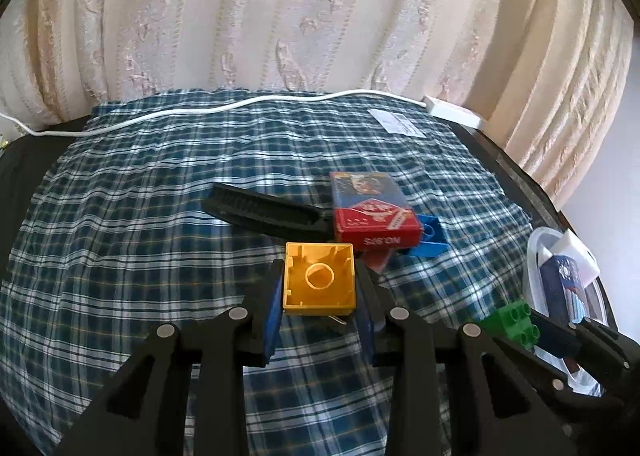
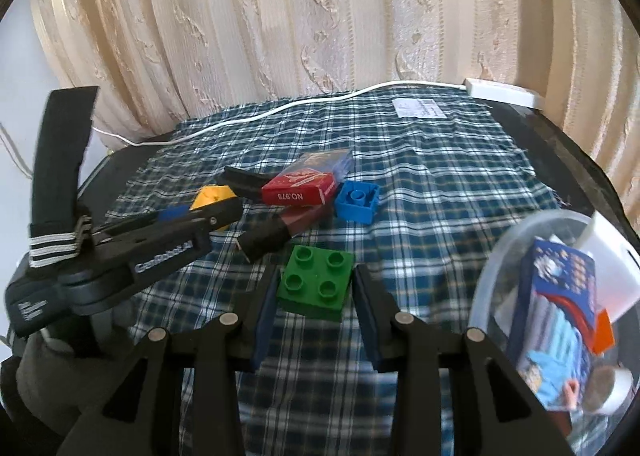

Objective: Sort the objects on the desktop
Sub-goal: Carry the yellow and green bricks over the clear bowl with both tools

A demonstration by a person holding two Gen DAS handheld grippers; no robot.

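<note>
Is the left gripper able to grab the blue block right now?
Probably not: the left gripper is shut on the yellow block, and the red card box partly covers the blue block.

Your dark table [image 2: 560,143] carries a blue-and-white checked cloth [image 1: 140,256]. On the cloth, a red card box [image 1: 376,223], blue block [image 1: 430,240] and black tool [image 1: 260,209] cluster centrally. At two o'clock, a white cable [image 1: 240,105] and paper label [image 1: 396,121].
</note>
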